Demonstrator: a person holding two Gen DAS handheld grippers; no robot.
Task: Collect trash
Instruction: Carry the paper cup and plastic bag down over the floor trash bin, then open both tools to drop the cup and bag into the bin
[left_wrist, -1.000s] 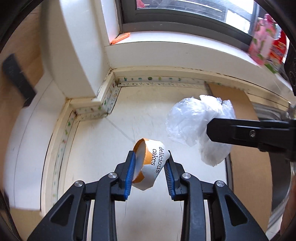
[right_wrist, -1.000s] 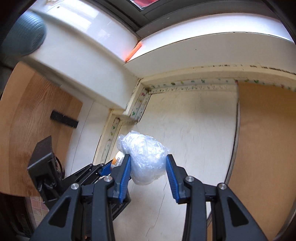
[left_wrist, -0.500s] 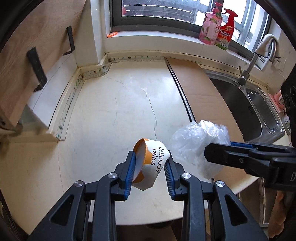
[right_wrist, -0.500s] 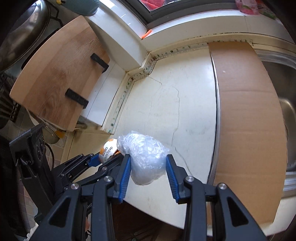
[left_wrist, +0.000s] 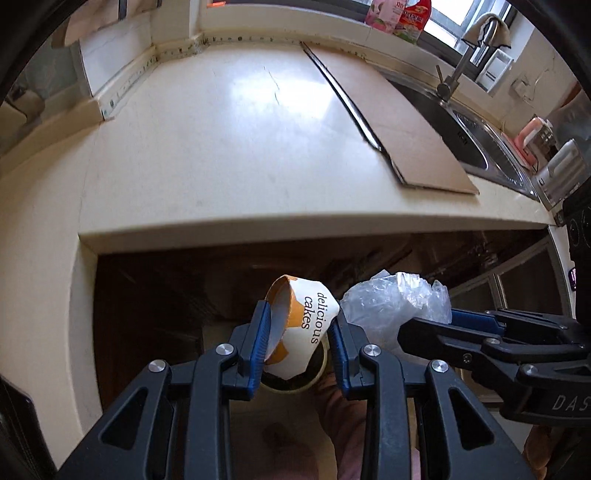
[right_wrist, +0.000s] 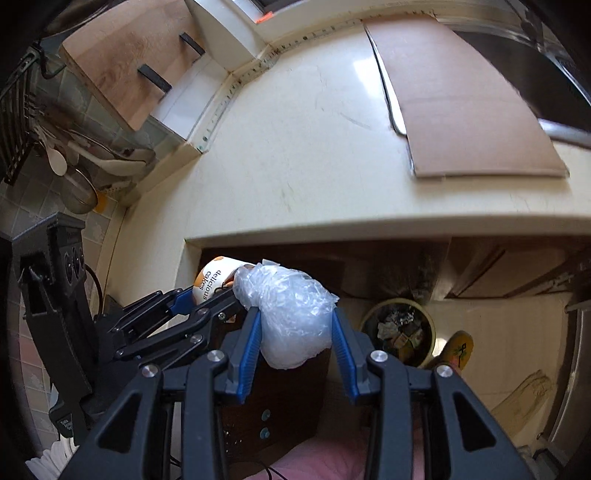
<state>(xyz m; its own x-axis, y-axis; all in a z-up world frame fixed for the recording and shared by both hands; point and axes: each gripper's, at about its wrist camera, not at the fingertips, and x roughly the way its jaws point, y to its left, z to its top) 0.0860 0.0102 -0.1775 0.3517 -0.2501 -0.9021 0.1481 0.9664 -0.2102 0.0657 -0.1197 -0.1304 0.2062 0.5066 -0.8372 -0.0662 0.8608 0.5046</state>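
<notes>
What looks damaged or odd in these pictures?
The countertop has a thin dark crack near its middle. The paper cup in the left gripper is crushed, and the right gripper grips a crumpled plastic bag. Both are trash, so that is expected.

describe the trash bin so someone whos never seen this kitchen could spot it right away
Start at the cream countertop and look below its front edge to the floor. The round trash bin stands there, open-topped, cream-rimmed, dark inside, with crumpled scraps in it. It is the only round open container down there, beside a yellow slipper.
</notes>
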